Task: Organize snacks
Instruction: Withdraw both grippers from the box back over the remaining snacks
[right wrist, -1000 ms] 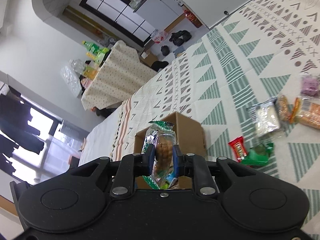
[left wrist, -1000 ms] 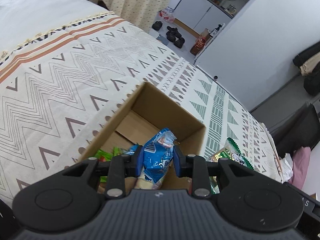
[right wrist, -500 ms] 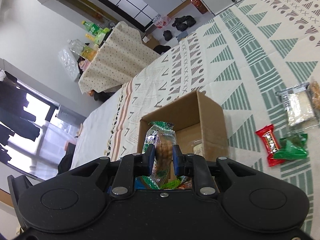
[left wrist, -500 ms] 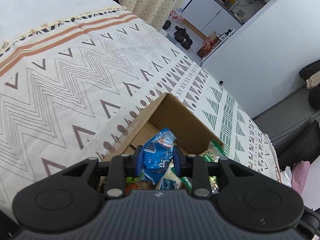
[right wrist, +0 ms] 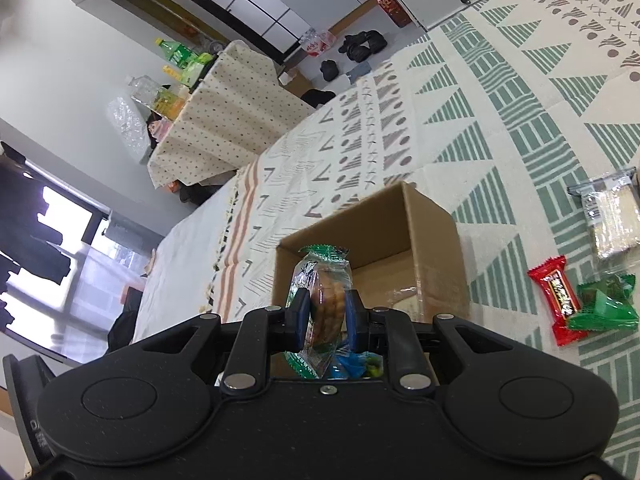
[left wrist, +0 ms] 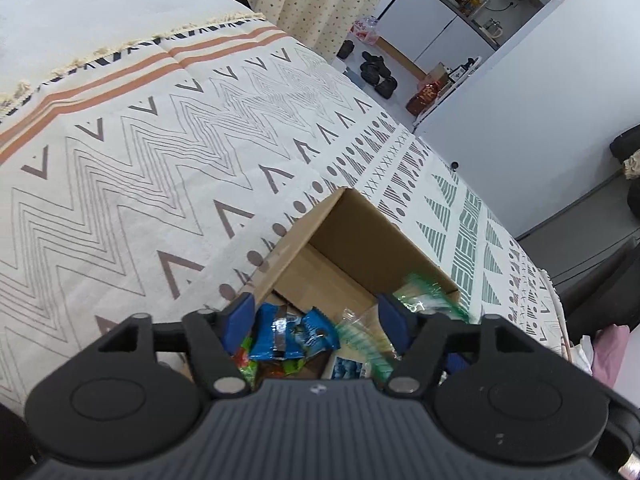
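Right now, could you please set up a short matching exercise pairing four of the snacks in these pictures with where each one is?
Things:
1. blue packet
2. cookie packet
3. red candy
4. clear cracker pack

Places:
A. clamped in the right gripper above the cardboard box
B. on the cloth, far right edge of the right wrist view
C. in the box, below the opening left gripper
D. on the cloth, touching a green wrapper

Pairs: 1-C, 2-A, 3-D, 4-B

Matt brown cardboard is seen in the box [right wrist: 430,236]; glossy plastic film in the wrapper [right wrist: 322,276]; woven cloth on the bed [left wrist: 160,168].
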The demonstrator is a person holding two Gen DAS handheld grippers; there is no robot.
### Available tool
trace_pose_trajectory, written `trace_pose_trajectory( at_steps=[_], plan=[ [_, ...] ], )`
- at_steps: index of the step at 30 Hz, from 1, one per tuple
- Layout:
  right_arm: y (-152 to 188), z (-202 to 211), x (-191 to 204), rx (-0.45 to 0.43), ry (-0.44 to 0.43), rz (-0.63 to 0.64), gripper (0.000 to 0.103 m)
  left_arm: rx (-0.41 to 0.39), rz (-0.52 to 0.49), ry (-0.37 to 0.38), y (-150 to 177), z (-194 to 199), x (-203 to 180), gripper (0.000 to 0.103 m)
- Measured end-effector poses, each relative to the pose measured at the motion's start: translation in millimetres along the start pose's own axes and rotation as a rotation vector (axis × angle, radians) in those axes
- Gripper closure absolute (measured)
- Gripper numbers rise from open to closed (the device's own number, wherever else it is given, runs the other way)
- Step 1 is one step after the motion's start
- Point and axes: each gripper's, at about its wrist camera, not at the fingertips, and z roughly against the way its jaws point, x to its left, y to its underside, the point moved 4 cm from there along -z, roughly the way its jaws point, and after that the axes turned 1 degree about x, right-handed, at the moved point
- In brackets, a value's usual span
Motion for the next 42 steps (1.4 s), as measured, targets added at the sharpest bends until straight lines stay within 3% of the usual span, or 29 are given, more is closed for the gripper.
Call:
trace_pose_trajectory(
  at_steps=[8,12,18,26,42],
  plan=[
    [-2.1,20.0,-2.4,-0.041,-0.004,-0.006,0.043,0.009,-0.013,-0.051,9.0,9.1,-5.3,0.021],
    [-3.8,38.2,-8.5,-0.079,0.054,0.005,0.024,0.017,-0.023,-0.070,17.2,16.0,-13.1,0.020],
    [-2.4,64.9,-20.8,-0.110,0.076,0.024,0.021,0.012,-0.042,-0.076,30.0,28.8,-27.8,0.014],
    [-4.4,100.1,-36.0,-0.180,0.086,0.027,0.000,0.009,-0.059,-0.060,45.5,41.1,-49.6,0.000],
    [-11.3,158.1,-82.2,-0.256,0.113,-0.011,0.000,0.039,-0.108,-0.044,77.0,53.9,-91.1,0.000]
  ],
)
